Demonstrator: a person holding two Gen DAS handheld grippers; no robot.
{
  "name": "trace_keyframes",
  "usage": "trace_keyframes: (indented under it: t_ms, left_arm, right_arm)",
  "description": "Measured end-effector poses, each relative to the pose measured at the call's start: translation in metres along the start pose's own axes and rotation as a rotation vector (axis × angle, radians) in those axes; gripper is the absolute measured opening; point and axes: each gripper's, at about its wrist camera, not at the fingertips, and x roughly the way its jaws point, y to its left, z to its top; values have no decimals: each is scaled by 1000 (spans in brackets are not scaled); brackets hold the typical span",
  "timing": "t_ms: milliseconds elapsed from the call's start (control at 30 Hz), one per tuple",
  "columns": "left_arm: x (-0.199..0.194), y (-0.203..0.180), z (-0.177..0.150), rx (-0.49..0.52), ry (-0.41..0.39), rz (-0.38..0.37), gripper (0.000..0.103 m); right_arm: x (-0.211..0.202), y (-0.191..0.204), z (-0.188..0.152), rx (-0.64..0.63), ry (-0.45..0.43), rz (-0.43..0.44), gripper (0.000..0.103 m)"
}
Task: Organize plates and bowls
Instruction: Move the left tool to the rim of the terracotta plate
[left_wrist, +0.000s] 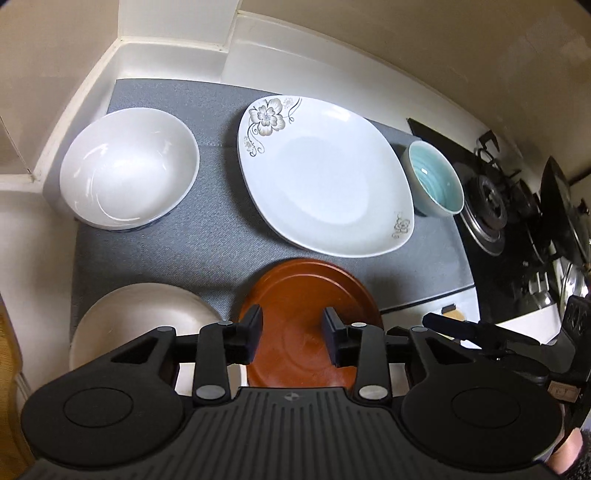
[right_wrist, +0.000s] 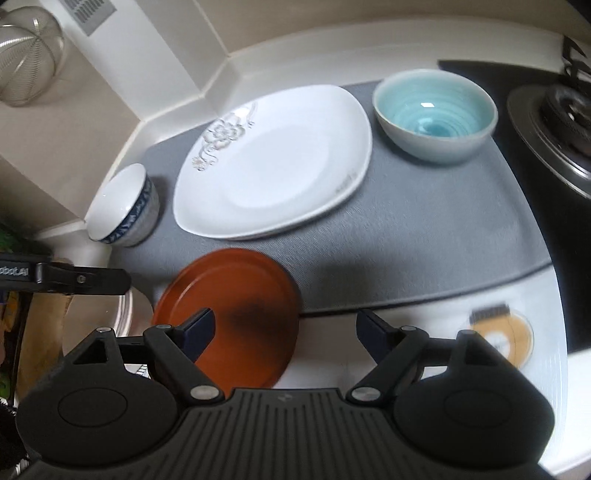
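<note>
On a grey mat (left_wrist: 207, 236) lie a white floral plate (left_wrist: 325, 177), a white bowl with a blue-patterned outside (left_wrist: 129, 168), a small turquoise bowl (left_wrist: 436, 179), a brown plate (left_wrist: 306, 317) and a beige plate (left_wrist: 144, 317). My left gripper (left_wrist: 291, 339) is open above the brown plate, holding nothing. In the right wrist view the brown plate (right_wrist: 236, 310) is under my open, empty right gripper (right_wrist: 284, 332). The floral plate (right_wrist: 273, 162), turquoise bowl (right_wrist: 434, 114) and white bowl (right_wrist: 123, 206) lie beyond.
A gas stove (left_wrist: 487, 206) with pot lids (left_wrist: 569, 280) stands right of the mat; its burner also shows in the right wrist view (right_wrist: 554, 122). White counter walls (left_wrist: 166, 55) bound the back and left. A round yellow sticker (right_wrist: 502, 336) lies on the counter front.
</note>
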Motion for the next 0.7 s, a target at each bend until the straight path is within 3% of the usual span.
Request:
trace_keyframes:
  t_ms: [433,567,633,700]
  left_arm:
    - [-6,2,-13,-22,18,12,38]
    - [-6,-4,-17,-5,37,32,38]
    - [-4,-6,-19,4,45,38,38]
    - [-1,-8,-21,10,61,45,38]
  right_arm:
    - [17,18,-18,-23,7,-12,84]
    - [20,17,-24,-42,13,-73,57]
    - [23,12,-27,-29,28,-63,43]
    - [21,8,-31,-26,18,-82,17]
